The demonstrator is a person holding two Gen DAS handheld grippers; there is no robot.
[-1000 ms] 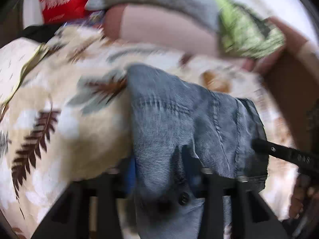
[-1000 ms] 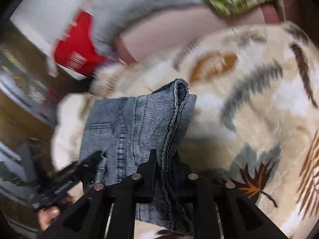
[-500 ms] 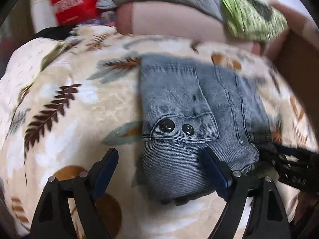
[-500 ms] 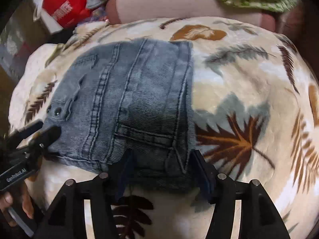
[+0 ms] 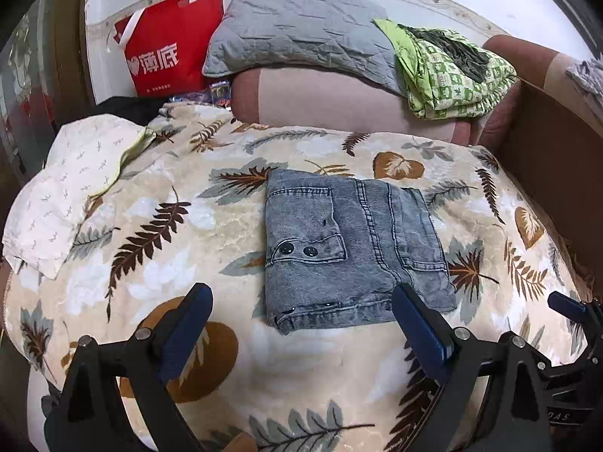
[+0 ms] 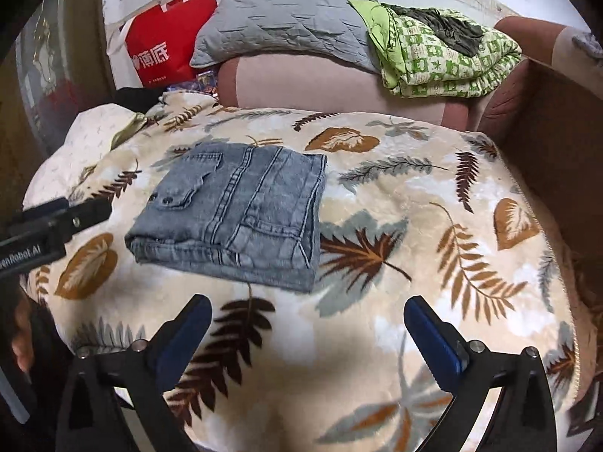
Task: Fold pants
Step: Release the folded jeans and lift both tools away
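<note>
The grey-blue denim pants [image 5: 350, 248] lie folded into a compact rectangle on the leaf-patterned blanket [image 5: 158, 226], pocket flap with two snaps facing up. They also show in the right wrist view [image 6: 237, 211]. My left gripper [image 5: 301, 327] is open and empty, held just in front of the pants' near edge. My right gripper [image 6: 307, 335] is open and empty, held back from the pants, which lie ahead and to its left. The left gripper's body shows at the left edge of the right wrist view [image 6: 49, 226].
A grey pillow [image 5: 301, 41], a green patterned folded cloth [image 5: 452, 71] and a pink bolster [image 5: 331, 101] lie at the back. A red bag [image 5: 169, 52] stands back left. A white cloth [image 5: 71, 184] lies at the left. A brown cardboard box [image 5: 554, 158] stands at the right.
Both grippers have let go of the pants, opened wide and pulled back. The pants, held up a second ago, now lie flat and folded on the blanket.
</note>
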